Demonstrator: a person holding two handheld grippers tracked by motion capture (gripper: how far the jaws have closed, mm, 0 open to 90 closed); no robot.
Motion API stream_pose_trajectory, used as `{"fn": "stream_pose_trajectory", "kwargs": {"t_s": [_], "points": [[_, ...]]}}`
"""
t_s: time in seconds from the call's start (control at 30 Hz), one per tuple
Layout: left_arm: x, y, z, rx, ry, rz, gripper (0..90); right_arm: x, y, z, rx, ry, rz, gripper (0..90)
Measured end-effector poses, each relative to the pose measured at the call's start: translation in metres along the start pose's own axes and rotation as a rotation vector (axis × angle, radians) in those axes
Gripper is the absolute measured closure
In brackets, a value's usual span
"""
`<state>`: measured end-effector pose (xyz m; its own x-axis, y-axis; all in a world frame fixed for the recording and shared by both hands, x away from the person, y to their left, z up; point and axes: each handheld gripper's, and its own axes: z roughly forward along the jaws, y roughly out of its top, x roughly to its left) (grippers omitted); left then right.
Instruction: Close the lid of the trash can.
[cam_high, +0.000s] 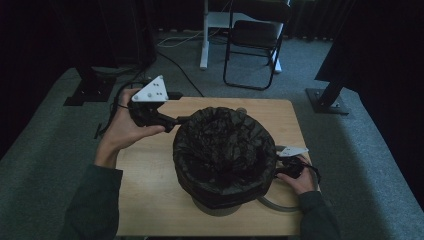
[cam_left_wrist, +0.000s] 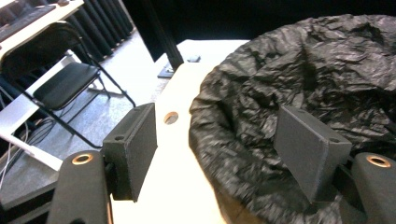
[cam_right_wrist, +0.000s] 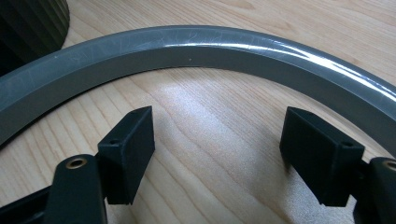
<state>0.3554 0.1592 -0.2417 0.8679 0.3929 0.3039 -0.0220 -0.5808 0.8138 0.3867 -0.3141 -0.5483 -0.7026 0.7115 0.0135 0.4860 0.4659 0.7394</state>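
Observation:
A bin lined with a crumpled black bag (cam_high: 223, 150) stands in the middle of the wooden table (cam_high: 150, 200). My left gripper (cam_high: 181, 120) is at the bin's far-left rim, open. In the left gripper view the left gripper (cam_left_wrist: 219, 149) straddles the bag's edge (cam_left_wrist: 299, 79): one jaw over the bag, the other over the table. My right gripper (cam_high: 285, 170) is low at the bin's right side. In the right gripper view the right gripper (cam_right_wrist: 217, 154) is open just above the wood, facing a grey ring (cam_right_wrist: 210, 46) that lies flat by the bin's ribbed wall (cam_right_wrist: 28, 23). The grey ring (cam_high: 274, 204) curves out from under the bin.
A black folding chair (cam_high: 255, 35) and a white desk leg (cam_high: 204, 40) stand on the carpet beyond the table. Black stand bases sit at the far left (cam_high: 90, 92) and far right (cam_high: 327, 97). A small round hole (cam_left_wrist: 171, 117) is in the tabletop near the bag.

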Motion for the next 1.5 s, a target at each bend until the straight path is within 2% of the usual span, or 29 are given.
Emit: {"fn": "stream_pose_trajectory", "kwargs": {"t_s": [0.1,0.23,0.37,0.43,0.63,0.8,0.93,1.0,1.33,1.4,1.5], "points": [[0.006,-0.007,-0.005,0.012,0.040,-0.018,30.6,0.001,0.000,0.001,0.005,-0.003,-0.004,22.9],[0.011,-0.017,-0.010,0.039,0.071,-0.034,30.6,0.001,0.001,0.000,0.012,-0.017,-0.009,22.4],[0.014,-0.026,-0.011,0.070,0.087,-0.045,30.6,0.000,0.004,-0.003,0.029,-0.042,-0.028,23.4],[0.015,-0.031,-0.009,0.085,0.093,-0.050,30.6,0.000,0.005,-0.007,0.029,-0.049,-0.036,26.8],[0.018,-0.044,-0.003,0.125,0.090,-0.067,30.7,-0.003,0.010,-0.014,0.026,-0.089,-0.052,34.7],[0.019,-0.056,0.003,0.145,0.080,-0.089,30.6,-0.007,0.015,-0.021,0.008,-0.128,-0.037,39.9],[0.018,-0.065,0.011,0.170,0.067,-0.102,30.7,-0.012,0.017,-0.023,0.009,-0.140,-0.007,39.8],[0.017,-0.071,0.015,0.176,0.057,-0.113,30.6,-0.014,0.017,-0.024,0.010,-0.164,0.004,37.4],[0.014,-0.093,0.030,0.209,0.016,-0.149,30.6,-0.026,0.019,-0.027,0.019,-0.216,0.011,34.8],[0.014,-0.098,0.033,0.210,0.005,-0.160,30.6,-0.029,0.019,-0.028,0.013,-0.239,0.007,32.5],[0.012,-0.105,0.038,0.223,-0.005,-0.169,30.6,-0.034,0.020,-0.028,0.022,-0.246,0.010,31.7]]}}
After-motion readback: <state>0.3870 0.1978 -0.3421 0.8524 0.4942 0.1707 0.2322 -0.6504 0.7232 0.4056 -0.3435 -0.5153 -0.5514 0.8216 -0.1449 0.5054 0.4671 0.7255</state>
